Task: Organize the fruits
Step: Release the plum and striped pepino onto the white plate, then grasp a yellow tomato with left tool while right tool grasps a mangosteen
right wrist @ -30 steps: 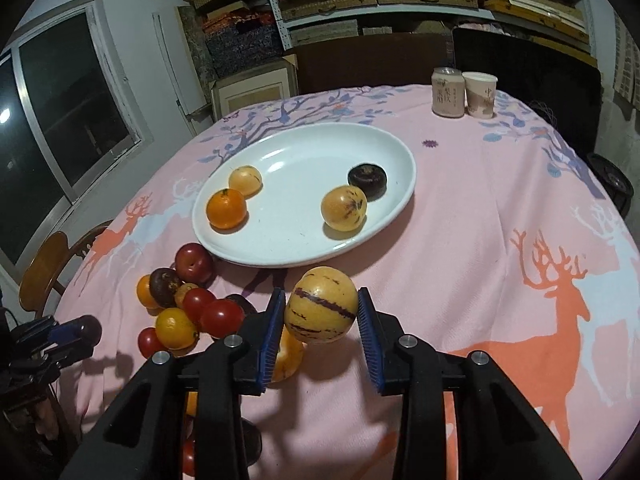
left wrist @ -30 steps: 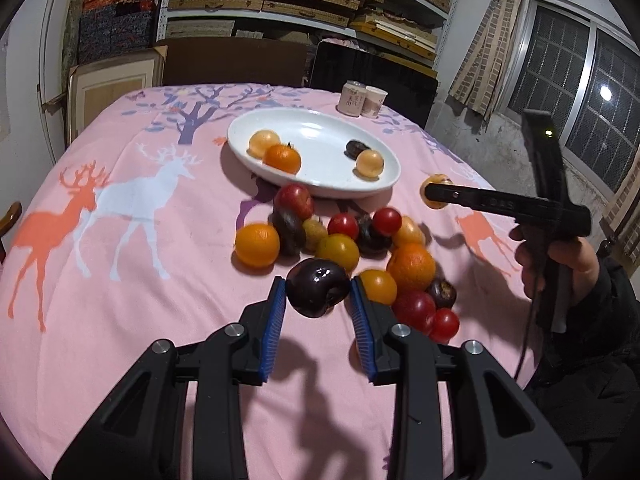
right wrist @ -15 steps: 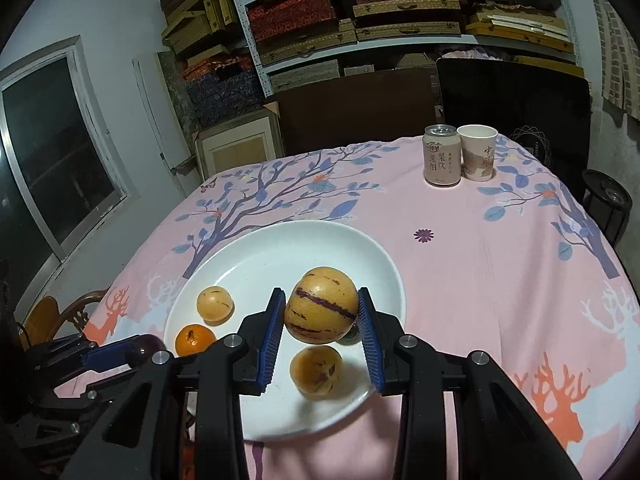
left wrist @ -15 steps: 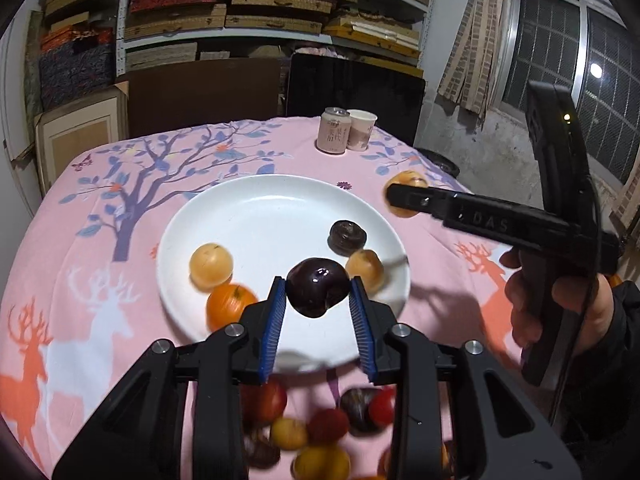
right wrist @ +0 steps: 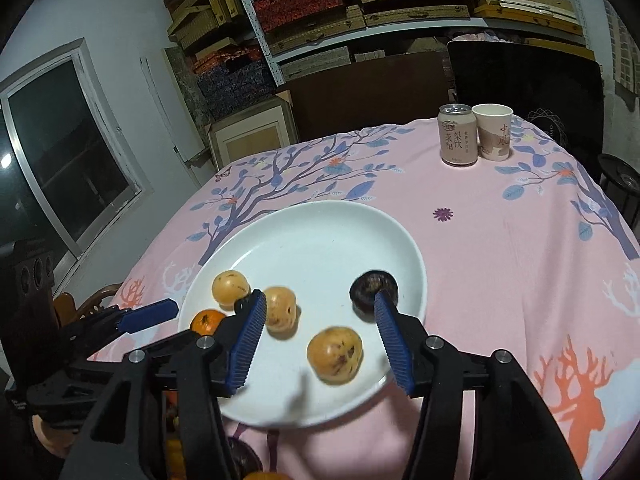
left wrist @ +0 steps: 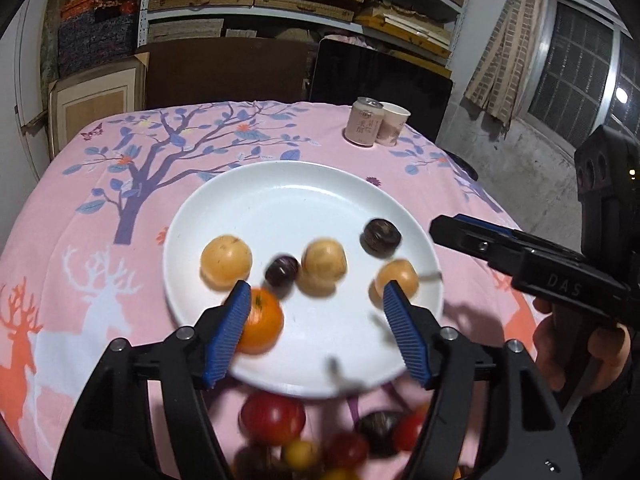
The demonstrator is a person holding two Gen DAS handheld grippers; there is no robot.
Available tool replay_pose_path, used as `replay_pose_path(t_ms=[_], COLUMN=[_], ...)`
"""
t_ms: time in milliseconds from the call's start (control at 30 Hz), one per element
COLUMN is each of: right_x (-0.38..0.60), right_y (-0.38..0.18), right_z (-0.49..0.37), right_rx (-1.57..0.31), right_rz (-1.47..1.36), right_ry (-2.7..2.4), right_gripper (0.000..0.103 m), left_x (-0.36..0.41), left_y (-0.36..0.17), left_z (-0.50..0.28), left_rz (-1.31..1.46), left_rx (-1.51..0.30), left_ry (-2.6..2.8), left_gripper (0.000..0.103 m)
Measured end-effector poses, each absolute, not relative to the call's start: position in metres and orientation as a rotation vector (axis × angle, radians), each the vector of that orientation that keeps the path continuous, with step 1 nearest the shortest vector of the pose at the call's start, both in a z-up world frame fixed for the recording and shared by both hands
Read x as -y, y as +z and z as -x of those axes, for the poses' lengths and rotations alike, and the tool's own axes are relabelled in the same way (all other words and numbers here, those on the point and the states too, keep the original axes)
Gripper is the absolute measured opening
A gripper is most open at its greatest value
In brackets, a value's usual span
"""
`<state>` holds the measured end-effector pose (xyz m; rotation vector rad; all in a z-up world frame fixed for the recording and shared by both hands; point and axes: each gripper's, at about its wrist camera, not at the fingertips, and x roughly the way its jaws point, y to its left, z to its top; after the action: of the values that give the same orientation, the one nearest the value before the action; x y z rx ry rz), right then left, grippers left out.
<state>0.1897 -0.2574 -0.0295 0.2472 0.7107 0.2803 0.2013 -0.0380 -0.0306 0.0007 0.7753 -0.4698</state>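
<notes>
A white plate (left wrist: 304,200) (right wrist: 320,240) on the pink tablecloth holds three yellow fruits, an orange (left wrist: 260,320) (right wrist: 206,320) and two dark plums. My left gripper (left wrist: 316,308) hovers over the plate's near rim, jaws opening, nothing pressed between its pads. A small dark plum (left wrist: 282,270) lies blurred on the plate just beyond them. My right gripper (right wrist: 320,332) (left wrist: 520,252) is over the plate's right side, jaws also opening and empty. A blurred yellow fruit (left wrist: 324,262) (right wrist: 280,308) rests beside the plum. Another yellow fruit (right wrist: 334,354) lies on the plate below the right fingers.
A pile of loose fruit, among it a red tomato (left wrist: 272,416), lies on the cloth before the plate. A drink can (left wrist: 362,128) (right wrist: 458,136) and a paper cup (left wrist: 394,124) (right wrist: 494,132) stand at the far edge. Shelves and chairs stand behind the table.
Both grippers carried fruit from the pile to above the plate and opened. The dark plum left the left jaws and the striped yellow fruit left the right jaws; both now lie on the plate.
</notes>
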Motion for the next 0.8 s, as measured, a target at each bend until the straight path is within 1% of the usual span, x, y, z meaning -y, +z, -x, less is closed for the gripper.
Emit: replay_pose_path(t_ms=[33,67,133,233,367,500,533,633,667,700,733,800], right_x=[0.261,0.263,0.269,0.276,0.281,0.287,0.288,0.292,0.292,0.291,0.291,0.289], right_y=[-0.031,-0.033,-0.041,-0.057,-0.076,-0.083,-0.084,-0.088,-0.089,-0.088,-0.088,-0.087], right_z=[-0.177,-0.167,-0.141,-0.111,-0.085,-0.068,-0.066,-0.064,-0.064,-0.062,-0.061,-0.06], right_rx=[-0.719,-0.726,-0.731,-0.734,-0.744,-0.741,-0.738,-0.756,-0.759,-0.752,-0.744,-0.746], right_rz=[-0.255,-0.262,-0.284,-0.302,-0.3,-0.306,-0.311,-0.322,-0.318,-0.315,-0.312,-0.312], right_ry=[0.282,0.286,0.286,0.271,0.236,0.231,0.227,0.213,0.214,0.216,0.219,0.227], right_gripper=[0.06,0.062,0.07,0.071,0.071,0.071,0.072,0.072,0.072,0.072,0.072,0.072], left_x=[0.035,0.032,0.027,0.018,0.005,-0.001,0.0,0.011,0.016,0.02,0.025,0.027], left_y=[-0.028,-0.026,-0.025,-0.03,-0.047,-0.069,-0.075,-0.084,-0.087,-0.09,-0.095,-0.105], left_z=[-0.188,-0.174,-0.14,-0.092,-0.045,-0.022,-0.019,-0.012,-0.01,-0.01,-0.012,-0.017], left_rz=[-0.015,-0.032,-0.071,-0.13,-0.154,-0.164,-0.168,-0.212,-0.242,-0.26,-0.275,-0.26], left_rx=[-0.765,-0.755,-0.731,-0.715,-0.739,-0.778,-0.792,-0.804,-0.801,-0.804,-0.818,-0.844], left_ry=[-0.477,-0.478,-0.493,-0.515,-0.536,-0.523,-0.523,-0.534,-0.533,-0.53,-0.521,-0.529], left_gripper=[0.074,0.075,0.084,0.084,0.084,0.084,0.083,0.075,0.074,0.066,0.055,0.046])
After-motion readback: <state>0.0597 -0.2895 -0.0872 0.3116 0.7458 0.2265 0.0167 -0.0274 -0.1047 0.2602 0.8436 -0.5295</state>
